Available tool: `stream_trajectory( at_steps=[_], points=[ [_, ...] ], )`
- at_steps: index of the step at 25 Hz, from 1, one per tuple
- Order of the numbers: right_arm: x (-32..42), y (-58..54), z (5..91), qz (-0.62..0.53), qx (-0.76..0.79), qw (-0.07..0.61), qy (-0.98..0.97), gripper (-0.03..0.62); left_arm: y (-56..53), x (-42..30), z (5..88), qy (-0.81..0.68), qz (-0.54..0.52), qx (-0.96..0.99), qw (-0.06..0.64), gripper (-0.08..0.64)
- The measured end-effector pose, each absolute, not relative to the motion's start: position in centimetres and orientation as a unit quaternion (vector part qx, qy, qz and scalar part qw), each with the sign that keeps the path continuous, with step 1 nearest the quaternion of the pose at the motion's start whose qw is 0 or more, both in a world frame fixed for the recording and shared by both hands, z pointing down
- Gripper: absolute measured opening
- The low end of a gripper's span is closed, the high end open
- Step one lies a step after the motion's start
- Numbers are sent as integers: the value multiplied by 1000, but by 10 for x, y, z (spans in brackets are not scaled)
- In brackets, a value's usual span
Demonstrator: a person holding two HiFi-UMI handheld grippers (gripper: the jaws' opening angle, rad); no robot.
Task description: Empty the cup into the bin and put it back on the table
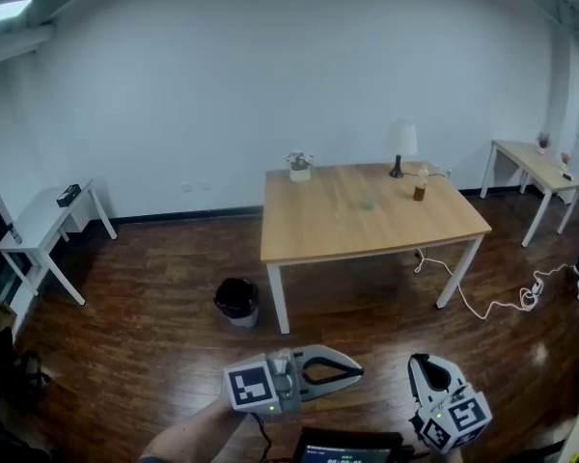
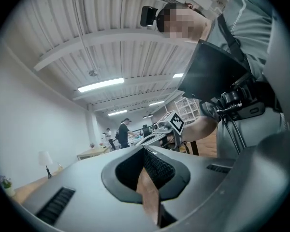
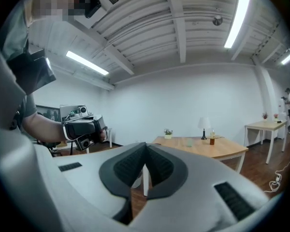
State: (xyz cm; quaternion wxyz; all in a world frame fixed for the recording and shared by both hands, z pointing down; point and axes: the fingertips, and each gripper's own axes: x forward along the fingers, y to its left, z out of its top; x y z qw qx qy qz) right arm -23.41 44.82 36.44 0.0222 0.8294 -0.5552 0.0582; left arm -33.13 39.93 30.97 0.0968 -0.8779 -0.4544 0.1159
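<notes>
Over by the left wall stands a small white side table (image 1: 48, 222) with a dark object (image 1: 68, 194) on its top. On the dark wooden floor (image 1: 154, 326), the black bin (image 1: 237, 299) sits just beside the front left leg of the big wooden table (image 1: 318, 231), its open top facing up. On that table a small potted plant (image 1: 299, 167) stands near the back left corner. The clear cup (image 1: 368, 202) stands upright about the middle of the top, apart from the other things. A white-shaded lamp (image 1: 399, 146) stands at the back edge, with a bottle of brown liquid (image 1: 421, 190) just in front of it and a little to the right. A white cable (image 1: 482, 304) trails over the floor from under the table's right side, and a second, narrow table (image 1: 536, 167) stands at the far right of the room.

Both grippers are low and close to the person, well apart from the bin and the wooden table. The left gripper (image 1: 355, 366) lies on its side with its tips pointing right; its jaws are together and nothing is between them. The right gripper (image 1: 420, 362), its marker cube nearest the person, points toward the table; its jaws are closed too, pads meeting, and it holds nothing
</notes>
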Motion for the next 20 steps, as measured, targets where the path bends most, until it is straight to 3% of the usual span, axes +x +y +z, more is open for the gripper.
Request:
stream_trajectory(
  at_steps=[20],
  points=[
    [-32, 355, 349, 56, 825, 16, -562, 1, 319, -137, 309, -431, 105, -894, 61, -8]
  ],
)
